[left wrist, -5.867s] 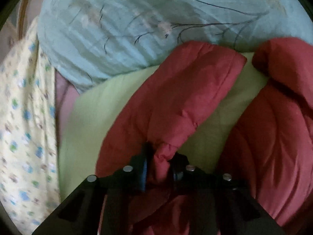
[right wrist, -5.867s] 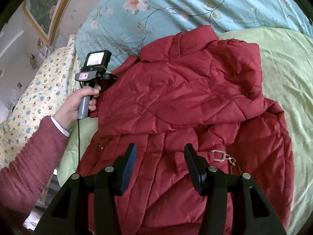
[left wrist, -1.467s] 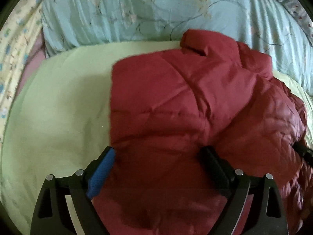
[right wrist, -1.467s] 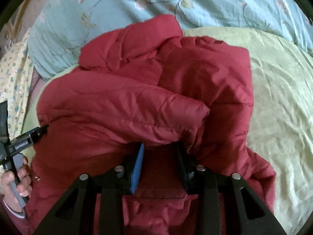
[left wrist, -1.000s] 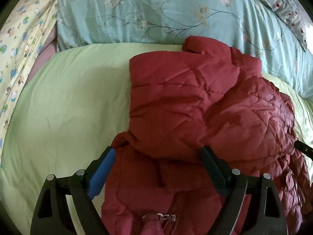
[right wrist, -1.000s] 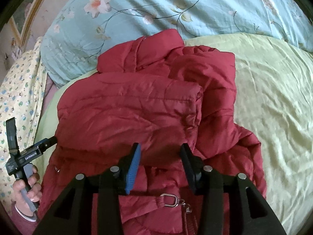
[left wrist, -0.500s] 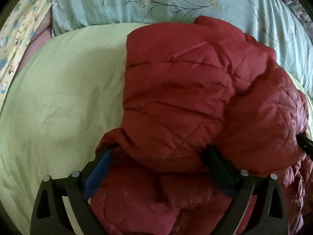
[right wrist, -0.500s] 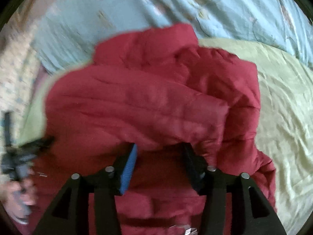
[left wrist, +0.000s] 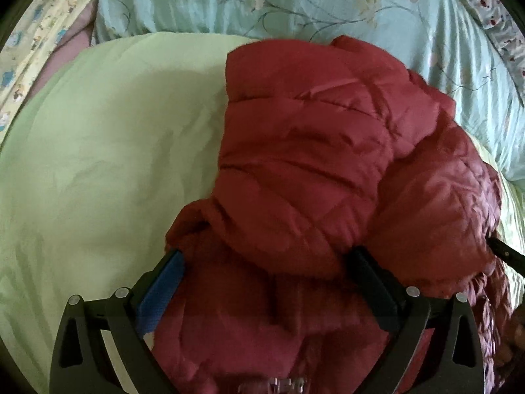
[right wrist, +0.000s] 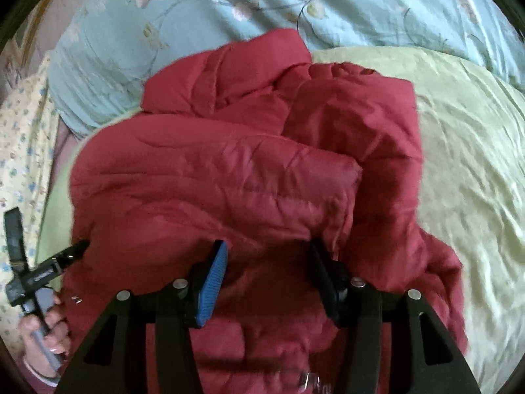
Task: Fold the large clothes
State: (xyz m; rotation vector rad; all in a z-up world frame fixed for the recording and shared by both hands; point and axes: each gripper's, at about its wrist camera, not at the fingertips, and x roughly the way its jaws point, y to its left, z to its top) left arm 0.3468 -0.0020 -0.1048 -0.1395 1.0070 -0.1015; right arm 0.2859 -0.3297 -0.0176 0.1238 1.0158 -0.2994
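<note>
A red quilted puffer jacket (left wrist: 311, 151) lies on the light green bed sheet (left wrist: 108, 164), both sleeves folded across its body, collar toward the pillows. My left gripper (left wrist: 265, 259) is open wide, its jaws straddling the jacket's lower part below the folded sleeve. In the right wrist view the jacket (right wrist: 223, 177) fills the middle. My right gripper (right wrist: 267, 259) is open, its jaws set against the jacket under the sleeve cuff. The left gripper's handle and hand (right wrist: 39, 292) show at the lower left.
Light blue floral pillows (left wrist: 262, 3) lie along the far side of the bed, also in the right wrist view (right wrist: 295, 0). A yellow patterned cloth (left wrist: 36, 39) lies at the left. Green sheet (right wrist: 466, 164) spreads right of the jacket.
Both grippers let go of the sleeves they had folded in. Over the last second both open grippers moved closer and lower onto the jacket's lower part.
</note>
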